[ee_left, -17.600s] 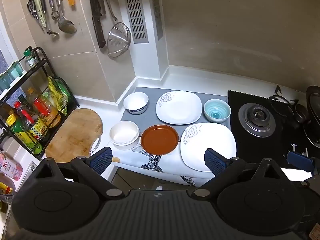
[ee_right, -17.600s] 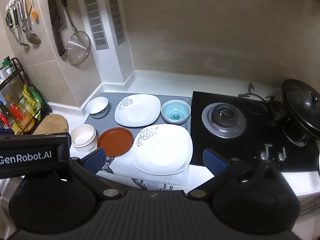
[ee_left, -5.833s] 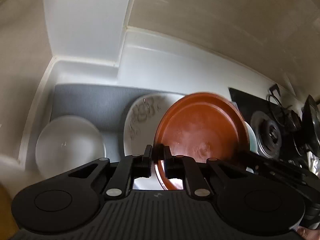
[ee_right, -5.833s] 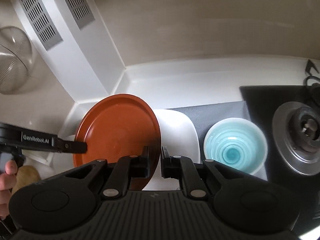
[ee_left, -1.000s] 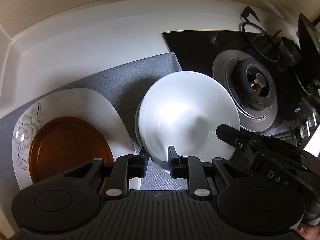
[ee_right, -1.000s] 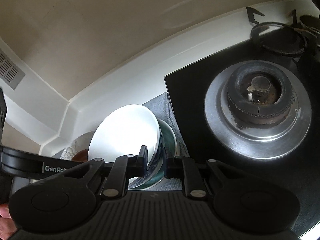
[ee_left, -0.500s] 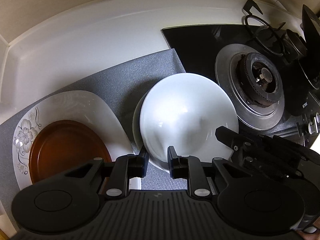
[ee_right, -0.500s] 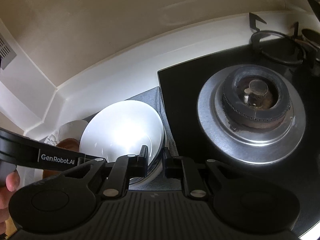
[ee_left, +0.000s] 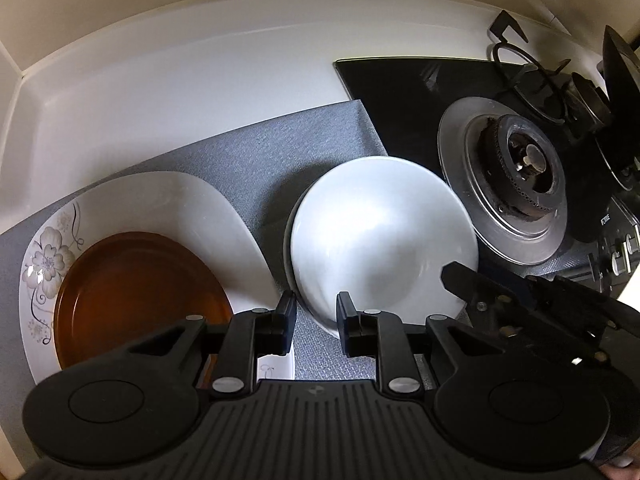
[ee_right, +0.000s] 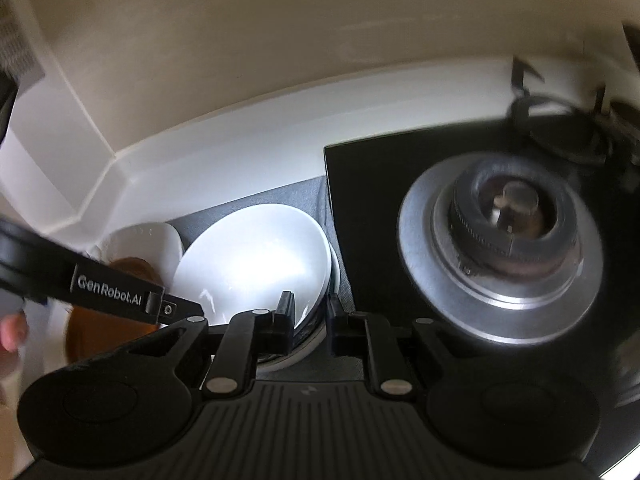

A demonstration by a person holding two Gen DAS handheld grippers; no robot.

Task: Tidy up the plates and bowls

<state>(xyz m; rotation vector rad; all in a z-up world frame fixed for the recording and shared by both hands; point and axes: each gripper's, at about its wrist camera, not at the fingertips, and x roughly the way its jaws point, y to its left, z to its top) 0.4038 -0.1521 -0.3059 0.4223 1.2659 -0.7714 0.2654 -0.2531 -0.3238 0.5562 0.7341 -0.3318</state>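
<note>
White bowls (ee_left: 380, 240) are seen stacked just ahead of both narrowly parted tongs, left (ee_left: 316, 318) and right (ee_right: 308, 316), gripping nothing evident, with brown plate (ee_left: 136, 296) nested left; little seems left.

White counter (ee_left: 192, 80): grey mat (ee_left: 256, 168), black hob (ee_left: 408, 96)

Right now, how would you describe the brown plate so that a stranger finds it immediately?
Start at the black gas stove and go left across the grey textured mat, past the plain white bowl. There lies a white square plate with a flower pattern; the round brown plate rests inside it, the only coloured dish.
</note>
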